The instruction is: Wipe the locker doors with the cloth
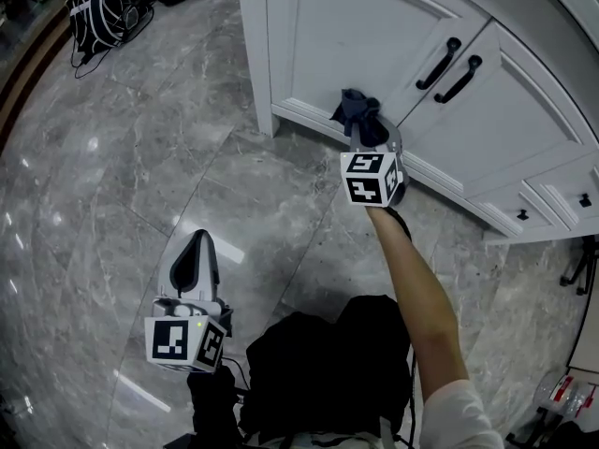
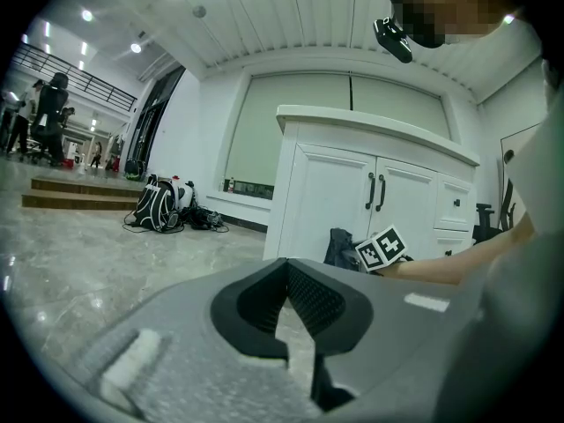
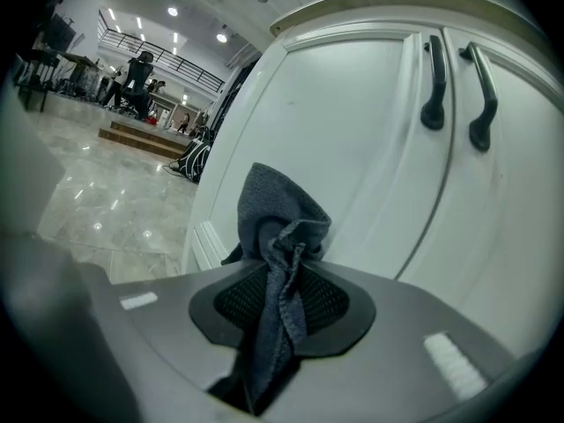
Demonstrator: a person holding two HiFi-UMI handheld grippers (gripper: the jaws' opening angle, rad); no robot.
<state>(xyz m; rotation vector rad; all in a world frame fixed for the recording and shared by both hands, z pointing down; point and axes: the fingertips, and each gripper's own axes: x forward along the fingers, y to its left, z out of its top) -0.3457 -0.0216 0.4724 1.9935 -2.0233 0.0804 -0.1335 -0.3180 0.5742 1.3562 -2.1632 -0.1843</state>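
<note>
The white locker has two doors, the left one (image 1: 365, 26) and the right one (image 1: 529, 120), each with a black handle (image 1: 438, 64). My right gripper (image 1: 367, 138) is shut on a dark blue-grey cloth (image 1: 358, 110). The bunched cloth (image 3: 280, 223) sticks out past the jaws and sits at the lower part of the left door (image 3: 352, 139), below the handles (image 3: 434, 82). My left gripper (image 1: 197, 249) hangs low over the marble floor, well left of the locker. Its jaws meet at the tips with nothing between them (image 2: 286, 267). It looks toward the cloth (image 2: 339, 247).
A black backpack (image 1: 98, 12) with cables lies on the floor at the far left. Small drawers (image 1: 524, 215) stand right of the doors. A chair base (image 1: 580, 269) is at the right edge. People stand far off in the hall (image 2: 48, 104).
</note>
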